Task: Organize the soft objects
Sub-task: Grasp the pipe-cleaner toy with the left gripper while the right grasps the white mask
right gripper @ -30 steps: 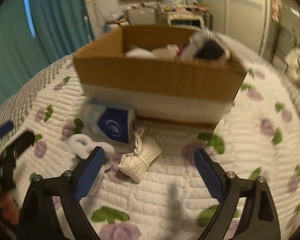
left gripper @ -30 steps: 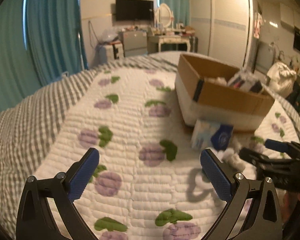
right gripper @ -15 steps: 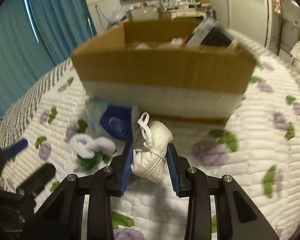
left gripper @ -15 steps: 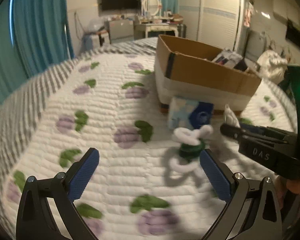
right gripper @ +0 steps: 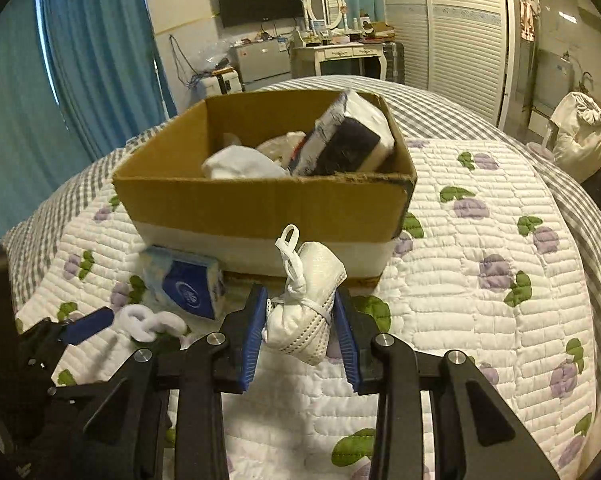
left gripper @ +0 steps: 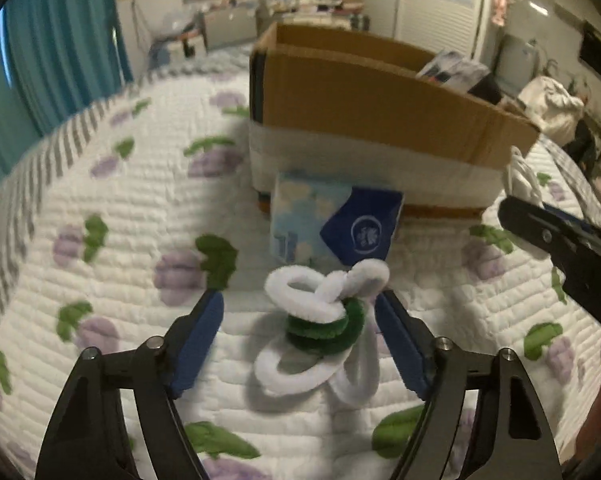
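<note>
My right gripper (right gripper: 300, 334) has just clamped shut on the little white shoe (right gripper: 306, 300); a second ago its jaws stood wide with the shoe lying loose on the quilt (right gripper: 480, 320). Now the pads pinch the shoe at lower centre of the right view and it hangs clear of the quilt, in front of the box (right gripper: 260, 204). That one looks ready to go into the box, which already holds soft things.

My left gripper (left gripper: 300, 338) has come over the fuzzy loops (left gripper: 320, 320), white and green, at lower centre of the left view. Its jaws are closing, loops between them, not yet pinched. The tissue pack (left gripper: 332, 224) lies just beyond, against the box, untouched.
</note>
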A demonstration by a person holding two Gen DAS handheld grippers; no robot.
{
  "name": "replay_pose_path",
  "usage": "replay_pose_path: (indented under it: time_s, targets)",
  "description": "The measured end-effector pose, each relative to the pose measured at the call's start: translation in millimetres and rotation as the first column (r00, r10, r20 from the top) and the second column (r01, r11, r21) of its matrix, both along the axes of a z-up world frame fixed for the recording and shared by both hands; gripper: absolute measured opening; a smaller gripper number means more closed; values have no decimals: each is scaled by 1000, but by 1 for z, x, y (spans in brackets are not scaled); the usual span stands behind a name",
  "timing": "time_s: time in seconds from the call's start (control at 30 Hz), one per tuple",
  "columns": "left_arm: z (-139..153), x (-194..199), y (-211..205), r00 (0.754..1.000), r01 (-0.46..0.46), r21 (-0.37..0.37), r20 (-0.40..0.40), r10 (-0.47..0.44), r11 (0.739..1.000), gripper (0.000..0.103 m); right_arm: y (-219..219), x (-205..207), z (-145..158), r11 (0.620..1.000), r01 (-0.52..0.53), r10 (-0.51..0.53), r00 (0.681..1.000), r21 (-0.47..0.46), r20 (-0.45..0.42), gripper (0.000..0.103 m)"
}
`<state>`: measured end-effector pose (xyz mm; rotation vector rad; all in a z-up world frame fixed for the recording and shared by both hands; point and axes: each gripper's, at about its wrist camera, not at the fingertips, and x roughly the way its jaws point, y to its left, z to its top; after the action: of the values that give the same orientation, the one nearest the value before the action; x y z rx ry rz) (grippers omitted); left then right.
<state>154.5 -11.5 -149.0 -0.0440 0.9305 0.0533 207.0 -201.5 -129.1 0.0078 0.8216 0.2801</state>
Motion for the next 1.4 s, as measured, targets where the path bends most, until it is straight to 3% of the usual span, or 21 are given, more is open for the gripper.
replay_pose_path:
  time_s: [0.1,0.2,0.47,0.87,1.13,1.4]
  targets:
    - [-8,2,-1,1000,8,-6,-16,-8,1000,75,-3,2,-10,1000,1,0,1000,18,-25,34]
    - [-12,3,-8,998,56,-6,-27,-56,998,56,-7,5,-18,1000,7,-6,999,20,-45,34]
    - [-9,3,-15,997,74,6,-25,-73,997,40,-12,2,-15,999,15,-13,999,46,-38,34]
    - [41,-19,-20,995,61,4,81,-62,998,40,-21,-25,22,998,-8,7,1000,56,24,34]
    - [98,-31,-22,978,74,36,194,-79,997,40,-34,-48,71,996,-24,14,994,91,104,34]
    - [153,-20,-21,946,86,65,307,-102,994,40,-38,-42,135,992,-67,42,973,106,227,34]
